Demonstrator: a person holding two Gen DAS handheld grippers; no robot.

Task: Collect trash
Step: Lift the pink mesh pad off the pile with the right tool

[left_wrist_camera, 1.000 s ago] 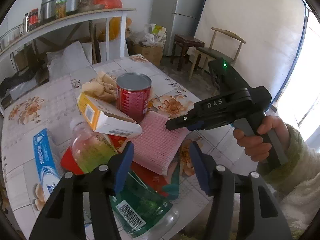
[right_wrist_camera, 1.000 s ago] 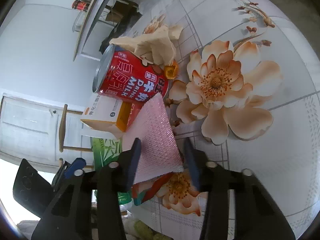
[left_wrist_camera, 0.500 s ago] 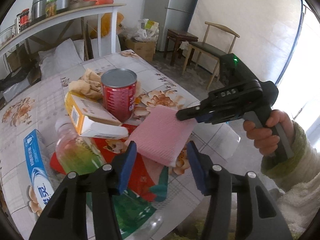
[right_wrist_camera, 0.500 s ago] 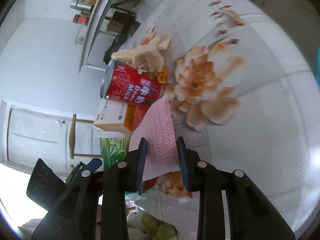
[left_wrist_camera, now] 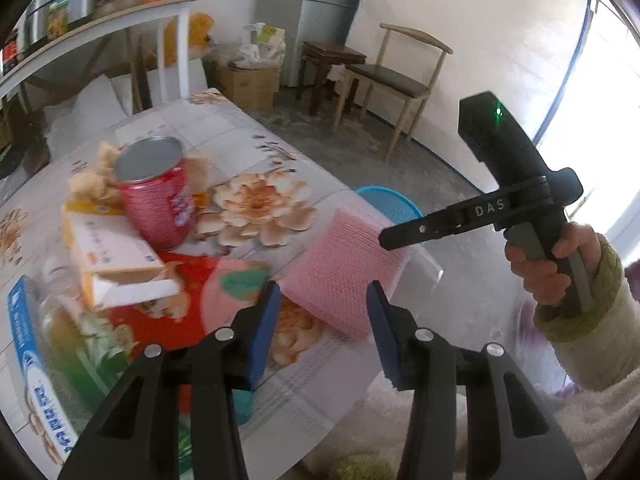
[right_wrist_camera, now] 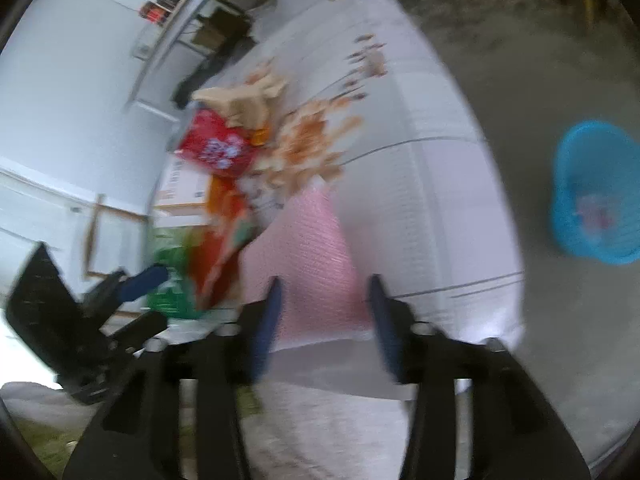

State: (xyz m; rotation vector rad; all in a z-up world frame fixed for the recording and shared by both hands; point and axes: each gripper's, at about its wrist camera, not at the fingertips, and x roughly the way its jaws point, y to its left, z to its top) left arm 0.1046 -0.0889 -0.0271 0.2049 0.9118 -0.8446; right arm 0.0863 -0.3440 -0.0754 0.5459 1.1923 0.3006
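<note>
Pink pad [right_wrist_camera: 304, 264] between right tool [right_wrist_camera: 324, 312] pads, jaws just opening, released, left tool [left_wrist_camera: 324, 320] empty.

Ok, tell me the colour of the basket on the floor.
The basket is bright blue, seen best in the right wrist view, standing on the grey floor beyond the table edge.

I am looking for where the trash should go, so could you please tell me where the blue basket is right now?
The blue basket stands on the floor beyond the table edge, far right in the right wrist view; the left wrist view shows only its rim behind the pink cloth.
</note>
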